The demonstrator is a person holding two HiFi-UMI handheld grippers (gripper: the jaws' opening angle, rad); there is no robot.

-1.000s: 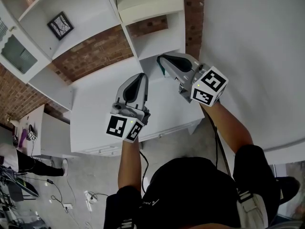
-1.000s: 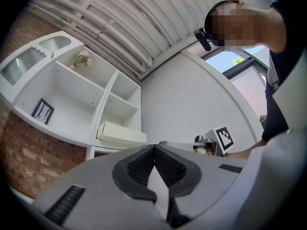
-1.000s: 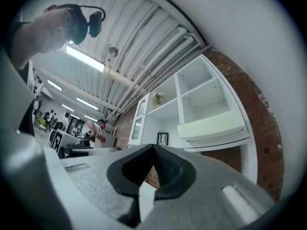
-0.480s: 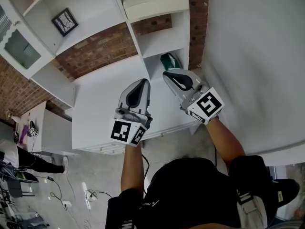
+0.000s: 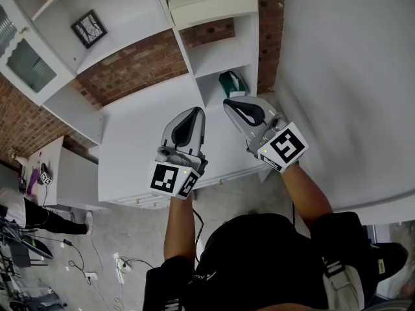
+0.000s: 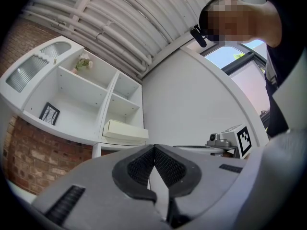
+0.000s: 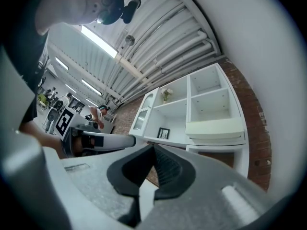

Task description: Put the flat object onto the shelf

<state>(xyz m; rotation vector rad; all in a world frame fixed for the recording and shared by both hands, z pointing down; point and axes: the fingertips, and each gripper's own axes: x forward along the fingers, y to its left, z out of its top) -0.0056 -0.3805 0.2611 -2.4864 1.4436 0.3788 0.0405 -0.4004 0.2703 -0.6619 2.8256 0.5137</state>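
The grey left claw [image 5: 193, 112] and right claw [image 5: 229, 102] have black ribbed pads [image 6: 140, 166] and black-and-white chequered cubes [image 5: 283, 146], with a green flat object [image 5: 231, 83] just beyond the right claw on the white shelf [image 5: 220, 52] and red-brown brick wall [image 5: 130, 70] beyond the left.

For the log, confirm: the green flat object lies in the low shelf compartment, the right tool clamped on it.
Not clamped: in the head view the green flat object lies in the low shelf compartment, the right tool shut on nothing.
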